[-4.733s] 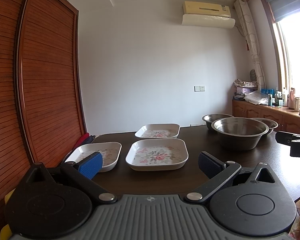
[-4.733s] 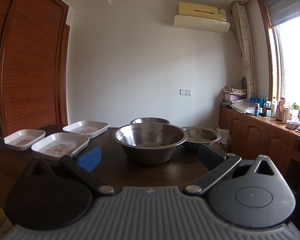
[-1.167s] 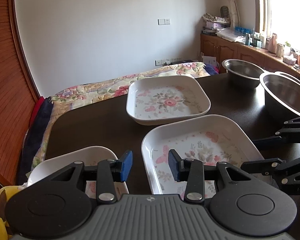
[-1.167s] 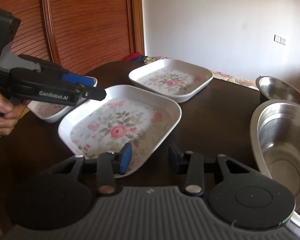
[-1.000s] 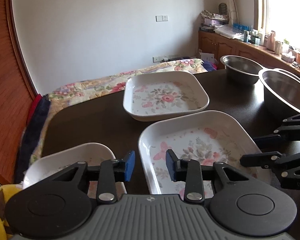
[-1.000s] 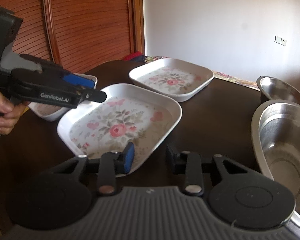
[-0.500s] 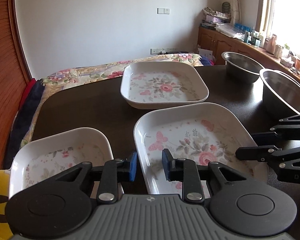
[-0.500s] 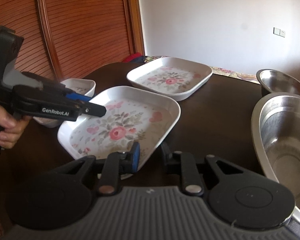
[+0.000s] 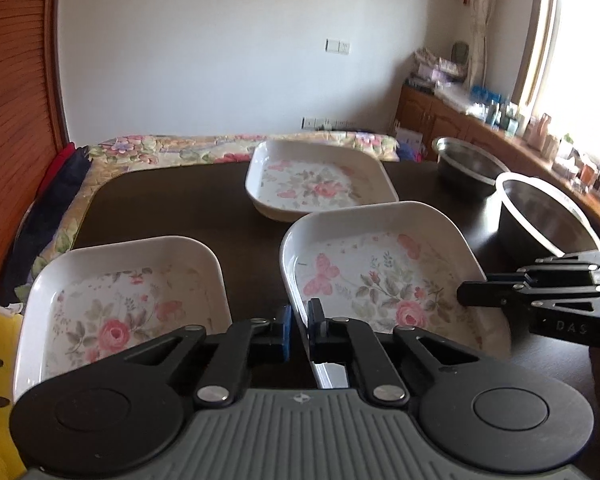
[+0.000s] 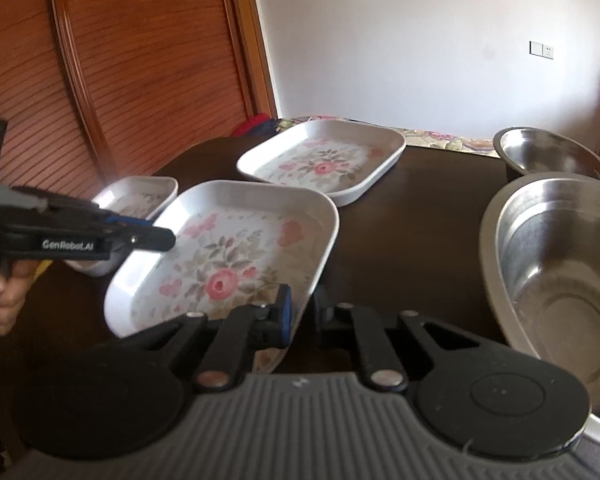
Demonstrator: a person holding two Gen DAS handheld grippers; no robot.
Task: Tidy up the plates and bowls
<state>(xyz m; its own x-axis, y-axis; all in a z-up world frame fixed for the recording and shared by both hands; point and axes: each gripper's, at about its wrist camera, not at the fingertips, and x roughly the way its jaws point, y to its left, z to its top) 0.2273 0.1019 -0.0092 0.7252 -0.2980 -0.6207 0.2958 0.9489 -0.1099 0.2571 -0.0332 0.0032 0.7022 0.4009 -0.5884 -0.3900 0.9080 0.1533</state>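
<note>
Closing both sets of jaws just now, you've got the left gripper point(image 9: 298, 330) clamped on the near-left rim of the white square floral plate point(image 9: 380, 276), right gripper point(image 10: 300, 312) clamped on its opposite rim. Plate's mid-table btwn smaller floral plate point(image 9: 120, 300) and large steel bowl point(image 10: 560, 280); looks ready to lift.

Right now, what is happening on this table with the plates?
A person holds a gripper in each hand, and both have just closed on the same flowered plate. The left gripper pinches its near-left rim, and the right gripper pinches the opposite edge. Two more flowered plates wait on the dark table, a smaller one on the left and another farther back. Two steel bowls stand to the right, untouched.
</note>
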